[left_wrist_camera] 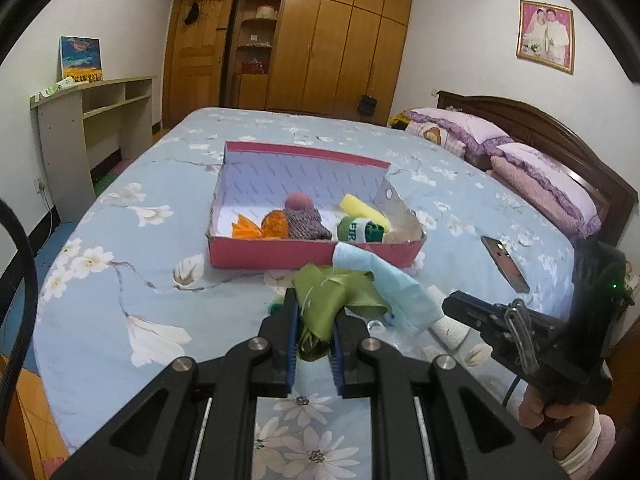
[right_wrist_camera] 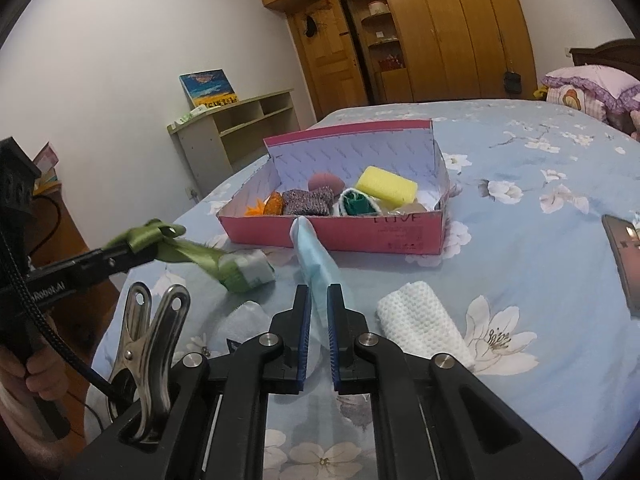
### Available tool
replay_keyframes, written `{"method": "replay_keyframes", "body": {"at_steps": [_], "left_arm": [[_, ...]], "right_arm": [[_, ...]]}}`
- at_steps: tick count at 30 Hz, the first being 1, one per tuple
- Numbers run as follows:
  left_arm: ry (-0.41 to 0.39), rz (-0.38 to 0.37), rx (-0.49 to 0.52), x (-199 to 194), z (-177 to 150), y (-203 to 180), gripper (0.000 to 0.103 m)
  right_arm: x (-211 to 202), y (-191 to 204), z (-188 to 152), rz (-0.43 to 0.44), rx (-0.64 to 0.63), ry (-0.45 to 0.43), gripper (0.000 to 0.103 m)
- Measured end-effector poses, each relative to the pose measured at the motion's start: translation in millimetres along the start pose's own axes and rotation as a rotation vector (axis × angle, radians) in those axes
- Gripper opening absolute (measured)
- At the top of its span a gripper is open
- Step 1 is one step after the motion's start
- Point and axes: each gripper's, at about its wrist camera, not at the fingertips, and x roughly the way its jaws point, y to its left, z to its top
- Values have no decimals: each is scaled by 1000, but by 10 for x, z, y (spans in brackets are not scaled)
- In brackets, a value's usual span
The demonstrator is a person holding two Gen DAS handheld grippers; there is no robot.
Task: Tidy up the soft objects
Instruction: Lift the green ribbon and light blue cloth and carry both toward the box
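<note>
Left hand-held gripper [left_wrist_camera: 314,322] is clamped on a green ribbon [left_wrist_camera: 334,294], held above the bed [left_wrist_camera: 132,280]. A light blue cloth [left_wrist_camera: 394,286] is pinched by the right hand-held gripper [left_wrist_camera: 450,304]. Pink box [left_wrist_camera: 272,254] behind, soft items seen inside.

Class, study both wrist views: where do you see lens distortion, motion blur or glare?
Left wrist view: the fisheye bows the wardrobe and darkens the corners; everything else is fairly sharp. Right wrist view: the same bowing, the green ribbon is slightly smeared by motion, and the phone screen shows a small bright reflection.
</note>
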Motion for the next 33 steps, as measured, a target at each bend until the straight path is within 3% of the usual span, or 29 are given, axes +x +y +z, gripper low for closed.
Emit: {"method": "replay_keyframes", "body": {"at_steps": [3, 4, 6, 8, 19, 20, 22, 24, 33], "left_arm": [[-5, 5, -14, -32, 10, 44, 14], [-4, 8, -16, -33, 11, 61, 14], [2, 14, -24, -21, 3, 88, 14], [7, 15, -31, -13, -6, 111, 14], [32, 28, -52, 96, -42, 234, 14], [34, 29, -54, 108, -41, 248, 14], [37, 30, -56, 126, -38, 262, 14], [41, 31, -59, 154, -19, 281, 14], [34, 32, -41, 264, 169, 299, 14]], "right_arm": [[-5, 14, 52, 3, -9, 3, 13], [1, 17, 67, 9, -10, 8, 17], [28, 35, 98, -6, -23, 20, 39], [79, 72, 124, -30, -56, 36, 41], [536, 224, 263, -61, -183, 181, 41], [577, 219, 266, -60, -186, 192, 39], [636, 221, 264, -57, -188, 212, 24], [654, 221, 263, -55, -190, 217, 15], [463, 161, 410, -32, -148, 165, 11]]}}
